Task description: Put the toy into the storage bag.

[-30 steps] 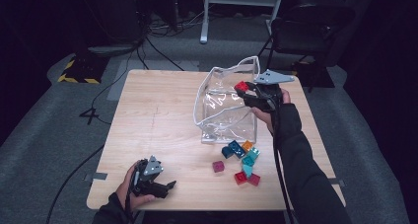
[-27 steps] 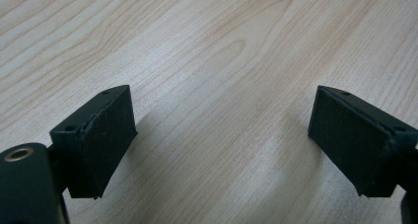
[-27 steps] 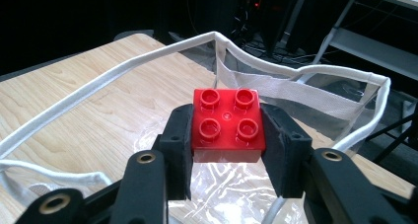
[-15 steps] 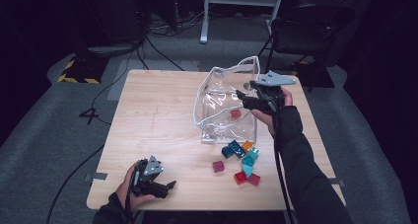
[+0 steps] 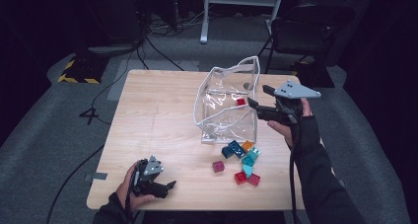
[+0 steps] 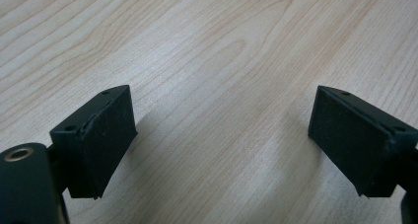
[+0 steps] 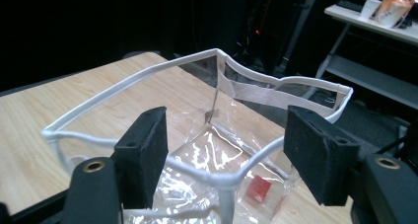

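Right tool (image 5: 256, 104) at the clear bag's (image 5: 224, 110) rim, jaws just opened, empty (red brick (image 7: 259, 188) lies inside). Left tool (image 5: 165, 187) idles open on the counter (image 5: 153, 115), holding nothing.

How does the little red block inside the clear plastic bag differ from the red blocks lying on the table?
The small red block in the bag sits alone inside the clear plastic bag with the white rim, while the two red blocks on the wooden table lie side by side in the open among teal, orange and magenta ones. The bagged one lies farther from the person. All look alike in colour and size.
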### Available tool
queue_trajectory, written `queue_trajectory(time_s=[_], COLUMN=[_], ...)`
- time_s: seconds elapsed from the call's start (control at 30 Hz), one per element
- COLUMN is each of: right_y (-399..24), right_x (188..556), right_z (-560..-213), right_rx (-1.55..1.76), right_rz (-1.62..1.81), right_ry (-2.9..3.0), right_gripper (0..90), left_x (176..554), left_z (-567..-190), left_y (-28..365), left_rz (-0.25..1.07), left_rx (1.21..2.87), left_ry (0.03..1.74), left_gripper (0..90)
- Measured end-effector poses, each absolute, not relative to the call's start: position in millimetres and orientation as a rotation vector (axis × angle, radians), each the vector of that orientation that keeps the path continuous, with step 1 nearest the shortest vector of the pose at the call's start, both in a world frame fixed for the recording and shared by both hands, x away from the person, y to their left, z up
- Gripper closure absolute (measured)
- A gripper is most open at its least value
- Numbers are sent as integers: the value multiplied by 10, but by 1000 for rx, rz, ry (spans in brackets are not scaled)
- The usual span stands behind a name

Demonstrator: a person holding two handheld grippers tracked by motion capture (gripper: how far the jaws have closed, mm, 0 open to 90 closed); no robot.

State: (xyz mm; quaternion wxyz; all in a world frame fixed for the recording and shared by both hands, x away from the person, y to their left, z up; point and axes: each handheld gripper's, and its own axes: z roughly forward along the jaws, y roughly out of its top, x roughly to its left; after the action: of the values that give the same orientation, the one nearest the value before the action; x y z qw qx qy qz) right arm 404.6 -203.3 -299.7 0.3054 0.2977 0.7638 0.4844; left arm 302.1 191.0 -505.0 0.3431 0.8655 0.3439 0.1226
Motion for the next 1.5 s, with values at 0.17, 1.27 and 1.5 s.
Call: queue_trajectory(time_s=[0.17,1.27,1.5], right_y=[-2141,-2561,-2507], right_x=[3874,3591,3599], right_z=[-3059,-4548,-4693], right_rx=[731,874,852], right_rz=[1288,1082,1065], right_ry=[2019,2271,2335], right_gripper=[325,345,362], left_x=[3021,3020,3020], left_z=[-5050,-5050,-5050], left_y=[1910,1910,1910], left_rz=[319,318,318], left_rx=[2250,2250,2249], left_ry=[893,894,895], left_gripper=[110,110,110])
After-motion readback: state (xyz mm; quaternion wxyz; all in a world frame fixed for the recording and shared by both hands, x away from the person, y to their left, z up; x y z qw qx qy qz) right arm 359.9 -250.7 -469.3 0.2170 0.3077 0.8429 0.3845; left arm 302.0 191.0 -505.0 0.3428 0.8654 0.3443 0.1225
